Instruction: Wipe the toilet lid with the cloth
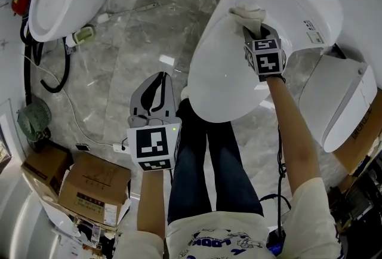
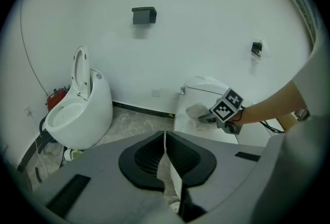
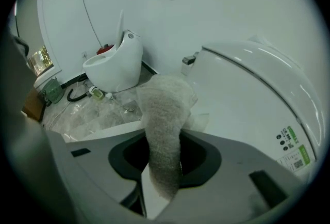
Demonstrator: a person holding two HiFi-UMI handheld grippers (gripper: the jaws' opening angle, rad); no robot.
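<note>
1. The right gripper [image 1: 255, 30], at the end of an outstretched arm [image 1: 292, 126], clamps the cloth [image 1: 247, 13] and holds it against the toilet lid [image 1: 224, 79] near its back edge.
2. The left gripper [image 1: 157, 86] hangs over the floor [image 1: 119, 67] just beside the lid, jaws together and empty.
3. The cloth is pale and nubbly; the lid is smooth, glossy white and oval.

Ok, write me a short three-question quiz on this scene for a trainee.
1. True or false: the left tongs are shut on the cloth.
2. What do the right tongs hold? A) a brush B) the cloth C) nothing
3. Fill in: the cloth lies against the closed toilet ____.
Key: 1 false, they are shut and empty; 2 B; 3 lid.
</note>
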